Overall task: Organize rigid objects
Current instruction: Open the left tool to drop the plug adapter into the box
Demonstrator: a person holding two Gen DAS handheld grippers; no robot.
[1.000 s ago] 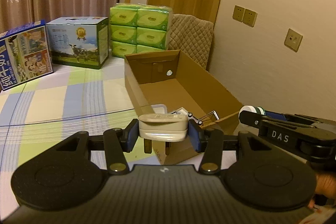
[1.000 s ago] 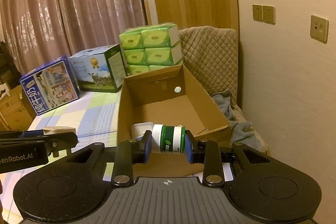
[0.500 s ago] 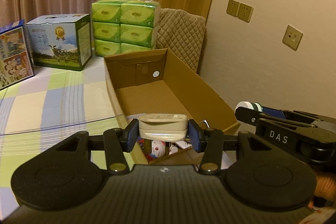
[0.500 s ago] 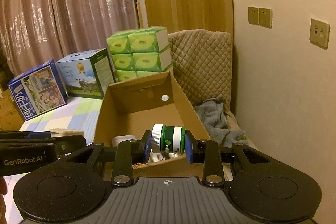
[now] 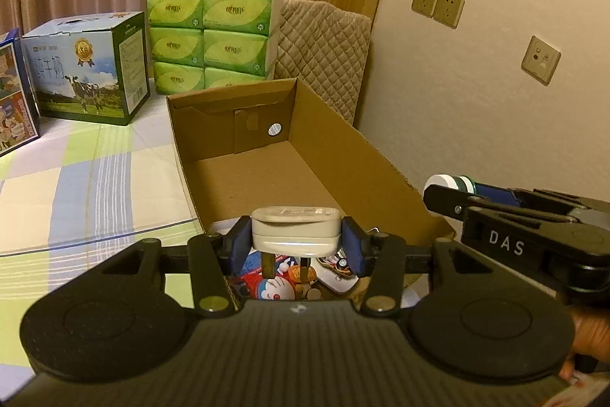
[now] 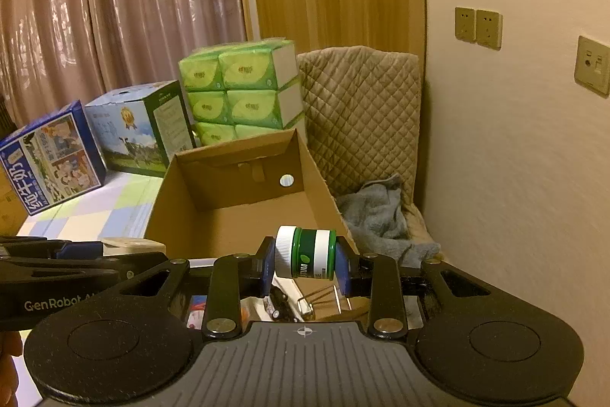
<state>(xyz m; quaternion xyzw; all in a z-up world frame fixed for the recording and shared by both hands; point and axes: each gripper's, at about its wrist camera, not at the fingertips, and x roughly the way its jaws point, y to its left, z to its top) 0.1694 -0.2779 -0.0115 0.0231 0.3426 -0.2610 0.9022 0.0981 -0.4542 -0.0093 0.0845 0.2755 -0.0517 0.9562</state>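
Observation:
My left gripper (image 5: pixel 295 243) is shut on a white plug adapter (image 5: pixel 295 229), prongs pointing down, hanging over the near end of an open cardboard box (image 5: pixel 267 124). Below it in the box lie several small items, among them a cartoon-printed packet (image 5: pixel 276 287). My right gripper (image 6: pixel 305 264) is shut on a small green-and-white bottle (image 6: pixel 307 252) held sideways, also over the box's (image 6: pixel 236 193) near end. A metal clip (image 6: pixel 312 298) and other small things lie under it. Each gripper shows at the edge of the other's view: right gripper (image 5: pixel 457 193), left gripper (image 6: pixel 114 248).
The box sits on a checked cloth (image 5: pixel 76 185). Behind it stand a green tissue pack (image 5: pixel 211 37), a milk carton box (image 5: pixel 87 67) and a blue box (image 6: pixel 49 159). A quilted chair (image 6: pixel 362 109) with a grey towel (image 6: pixel 381 216) stands against the wall on the right.
Both grippers have moved forward over the box's near end, so the box has come closer and its contents now show beneath them. Both grips are unchanged.

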